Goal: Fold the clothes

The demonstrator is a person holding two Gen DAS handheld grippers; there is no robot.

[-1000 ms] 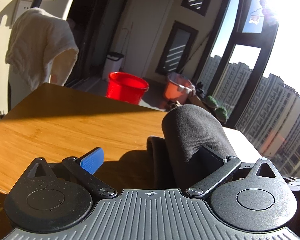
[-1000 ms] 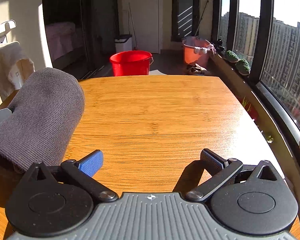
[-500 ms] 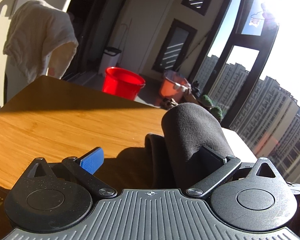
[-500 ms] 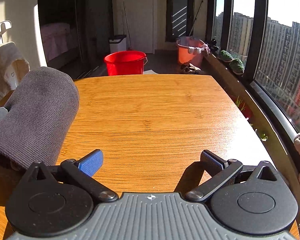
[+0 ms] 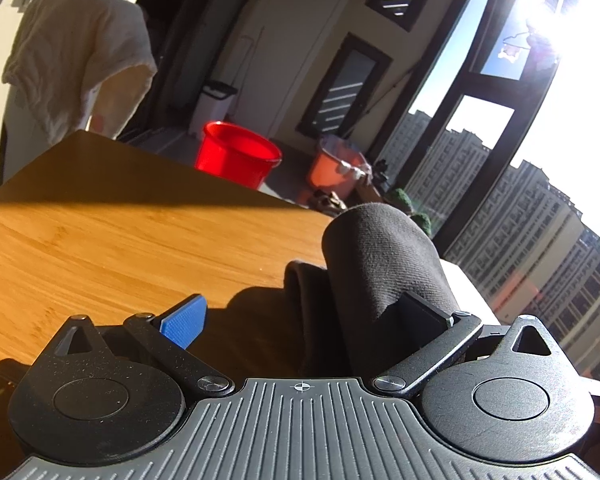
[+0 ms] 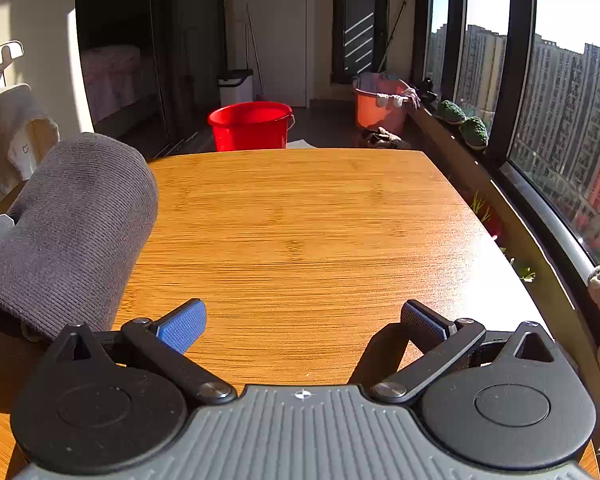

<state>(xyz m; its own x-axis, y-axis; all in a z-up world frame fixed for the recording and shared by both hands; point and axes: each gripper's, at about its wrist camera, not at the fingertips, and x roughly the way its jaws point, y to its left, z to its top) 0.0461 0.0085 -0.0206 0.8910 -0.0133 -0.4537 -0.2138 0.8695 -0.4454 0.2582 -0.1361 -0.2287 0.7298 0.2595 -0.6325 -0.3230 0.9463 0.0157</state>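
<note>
A dark grey knit garment (image 5: pixel 380 256) hangs in a rounded fold over the right finger of my left gripper (image 5: pixel 304 316), which stands open above the wooden table (image 5: pixel 100 240). The blue left pad (image 5: pixel 184 320) is bare. In the right wrist view the same garment (image 6: pixel 76 216) bulges up at the left, lit grey by the sun. My right gripper (image 6: pixel 302 324) is open low over the table (image 6: pixel 320 220), to the right of the garment, with nothing between its fingers.
Beyond the table's far edge, a red bucket (image 6: pixel 252 124) and an orange tub (image 6: pixel 380 100) stand on the floor. A cream towel (image 5: pixel 76 60) hangs at the far left. Windows and a sill with plants (image 6: pixel 464 120) run along the right.
Both views have shifted slightly, as the hand-held grippers drift a little. The garment stays draped on the left gripper's right finger, and both grippers remain open.
</note>
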